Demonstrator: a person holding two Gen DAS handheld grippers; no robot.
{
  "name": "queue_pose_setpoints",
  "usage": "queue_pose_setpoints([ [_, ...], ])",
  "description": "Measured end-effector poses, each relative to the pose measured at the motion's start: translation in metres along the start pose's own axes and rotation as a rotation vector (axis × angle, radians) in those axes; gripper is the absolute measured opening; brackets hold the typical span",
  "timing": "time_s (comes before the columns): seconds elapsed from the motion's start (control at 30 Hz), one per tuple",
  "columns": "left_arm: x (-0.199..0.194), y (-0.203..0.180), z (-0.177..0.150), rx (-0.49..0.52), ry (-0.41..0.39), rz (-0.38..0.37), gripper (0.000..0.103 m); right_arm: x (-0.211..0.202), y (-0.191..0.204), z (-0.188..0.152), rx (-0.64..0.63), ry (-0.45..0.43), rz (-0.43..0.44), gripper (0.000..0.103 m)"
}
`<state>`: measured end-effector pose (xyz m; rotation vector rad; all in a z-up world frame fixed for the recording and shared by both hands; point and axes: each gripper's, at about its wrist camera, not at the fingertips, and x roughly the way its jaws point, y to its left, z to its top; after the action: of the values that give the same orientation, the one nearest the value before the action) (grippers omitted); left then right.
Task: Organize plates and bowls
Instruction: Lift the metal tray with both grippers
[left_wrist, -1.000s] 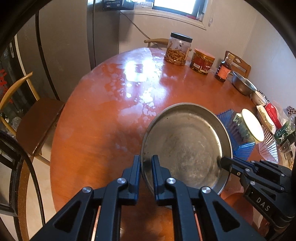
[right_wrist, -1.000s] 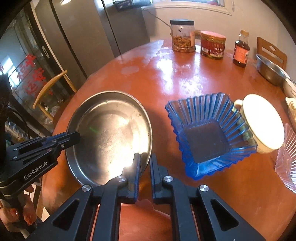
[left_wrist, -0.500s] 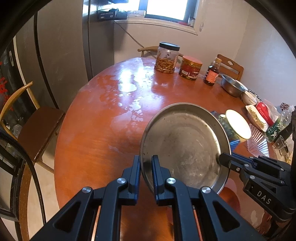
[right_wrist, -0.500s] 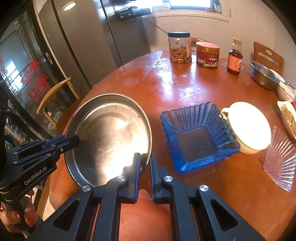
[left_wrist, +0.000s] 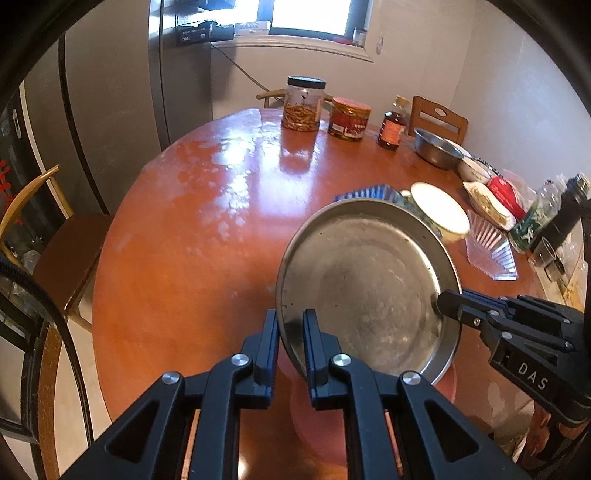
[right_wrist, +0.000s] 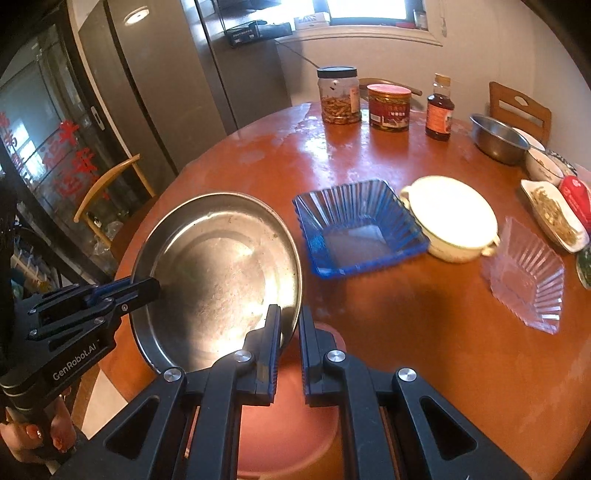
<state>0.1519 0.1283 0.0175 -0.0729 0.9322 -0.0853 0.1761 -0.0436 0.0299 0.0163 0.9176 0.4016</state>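
A round steel plate (left_wrist: 365, 284) (right_wrist: 221, 269) is held up above the near edge of the round wooden table (left_wrist: 207, 229). My left gripper (left_wrist: 290, 332) is shut on the plate's left rim and my right gripper (right_wrist: 288, 325) is shut on its right rim. Each gripper shows in the other's view, the right one (left_wrist: 447, 304) and the left one (right_wrist: 151, 288). A pink plate (right_wrist: 291, 424) lies below the steel one at the table edge. A blue ribbed glass dish (right_wrist: 358, 229), a white lidded bowl (right_wrist: 450, 218) and a clear ribbed dish (right_wrist: 528, 277) stand to the right.
At the back stand a jar of snacks (right_wrist: 338, 96), a red tin (right_wrist: 389, 107), a sauce bottle (right_wrist: 439, 110) and a steel bowl (right_wrist: 498, 138). Dishes and packets crowd the right edge (right_wrist: 554, 214). A wooden chair (left_wrist: 55, 243) stands left of the table.
Both grippers have lifted the steel plate higher and drawn it back toward the near edge. The pink plate below has come into view.
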Motion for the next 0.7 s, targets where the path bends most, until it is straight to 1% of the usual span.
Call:
queue_pose_setpoints([
  [0.2, 0.001, -0.011, -0.023, -0.001, 0.023, -0.007, 0.012, -0.006, -0.006, -0.024, 0.002, 0.029, 0.0, 0.009],
  [0.33, 0.003, -0.016, -0.034, -0.004, 0.038, -0.014, 0.012, -0.006, -0.009, -0.034, -0.001, 0.044, 0.002, 0.009],
  [0.7, 0.006, -0.02, -0.046, -0.013, 0.061, -0.003, 0.012, -0.003, -0.016, -0.048, -0.017, 0.083, 0.017, 0.01],
])
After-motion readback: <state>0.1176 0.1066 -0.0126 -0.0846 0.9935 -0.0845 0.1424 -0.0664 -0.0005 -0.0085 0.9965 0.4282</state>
